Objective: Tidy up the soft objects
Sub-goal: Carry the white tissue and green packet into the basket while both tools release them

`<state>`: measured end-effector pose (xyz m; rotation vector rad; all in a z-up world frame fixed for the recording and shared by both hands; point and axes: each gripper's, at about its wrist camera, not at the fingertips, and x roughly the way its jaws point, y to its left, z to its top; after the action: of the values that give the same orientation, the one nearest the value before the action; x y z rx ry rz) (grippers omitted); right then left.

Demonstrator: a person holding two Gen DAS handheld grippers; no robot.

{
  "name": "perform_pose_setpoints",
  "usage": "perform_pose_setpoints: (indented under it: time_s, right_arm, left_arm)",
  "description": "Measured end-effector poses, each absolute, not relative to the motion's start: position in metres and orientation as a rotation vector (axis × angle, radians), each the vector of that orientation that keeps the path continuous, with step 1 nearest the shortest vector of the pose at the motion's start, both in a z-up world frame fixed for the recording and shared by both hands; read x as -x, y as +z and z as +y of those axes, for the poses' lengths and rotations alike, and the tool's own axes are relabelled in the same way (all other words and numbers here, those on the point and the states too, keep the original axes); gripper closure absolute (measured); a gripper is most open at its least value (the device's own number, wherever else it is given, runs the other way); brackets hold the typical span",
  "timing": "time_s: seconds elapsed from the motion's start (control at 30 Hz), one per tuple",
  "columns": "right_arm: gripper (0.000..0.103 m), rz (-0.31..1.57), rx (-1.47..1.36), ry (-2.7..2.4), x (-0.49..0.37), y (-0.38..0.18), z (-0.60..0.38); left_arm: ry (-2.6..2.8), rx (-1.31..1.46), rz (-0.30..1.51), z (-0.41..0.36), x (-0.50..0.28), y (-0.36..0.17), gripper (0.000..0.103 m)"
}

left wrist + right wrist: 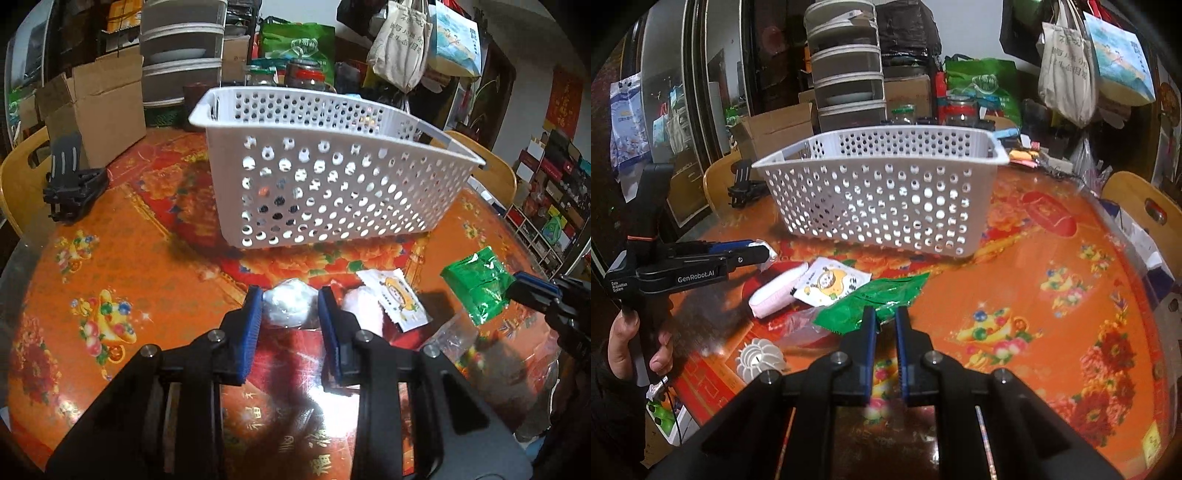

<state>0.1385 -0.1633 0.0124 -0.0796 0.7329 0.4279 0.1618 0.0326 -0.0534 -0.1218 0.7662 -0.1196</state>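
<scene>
A: Start at the left gripper. What is between its blue pads?

B: A white pouch, wrapped in clear film. The pads press on it from both sides, so the jaws are closed on it, kept apart only by its bulk. In the right wrist view the same gripper shows from the side, with the pouch's white end sticking out past the tips, off the table.

A: And the right gripper?

B: Its jaws are almost together, pinching the near edge of a green packet. From the left wrist view the packet hangs from the right gripper, clear of the tablecloth.

A: What lies around them?

B: Just beside the left gripper, a pink roll and a white sachet with a yellow cartoon print, touching each other. A crumpled clear bag sits near the green packet, and a white shuttlecock at the table's near edge.

A: The basket?

B: The white perforated basket stands upright further back on the orange floral table, well apart from both grippers. Whether anything is inside, I cannot tell. A hand grips the left gripper's handle.
</scene>
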Motion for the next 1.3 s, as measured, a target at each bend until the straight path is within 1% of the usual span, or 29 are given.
perform_pose_setpoints:
  time_s: [0.33, 0.57, 0.63, 0.87, 1.03, 1.17, 1.3]
  right_arm:
    - [0.095, 0.664, 0.099, 0.418, -0.133, 0.044, -0.163]
    - [0.095, 0.644, 0.146, 0.397, -0.128, 0.049, -0.16]
    - [0.095, 0.669, 0.139, 0.391, -0.133, 0.046, -0.161]
    - [0.095, 0.618, 0.191, 0.362, -0.125, 0.056, -0.159]
    - [0.095, 0.582, 0.282, 0.33, -0.121, 0.061, -0.149]
    - [0.095, 0.565, 0.269, 0.344, -0.119, 0.069, -0.152]
    - [0.095, 0.597, 0.243, 0.353, -0.128, 0.064, -0.154]
  left_arm:
    - [-0.111, 0.113, 0.737, 0.034, -0.153, -0.035, 0.074]
    - [-0.106, 0.122, 0.743, 0.035, -0.151, -0.036, 0.074]
    - [-0.106, 0.124, 0.745, 0.035, -0.151, -0.036, 0.074]
    - [-0.103, 0.116, 0.748, 0.033, -0.151, -0.038, 0.074]
    - [-0.104, 0.122, 0.754, 0.033, -0.153, -0.04, 0.074]
    - [-0.107, 0.123, 0.754, 0.032, -0.153, -0.04, 0.074]
    - [-0.11, 0.119, 0.748, 0.032, -0.152, -0.036, 0.074]
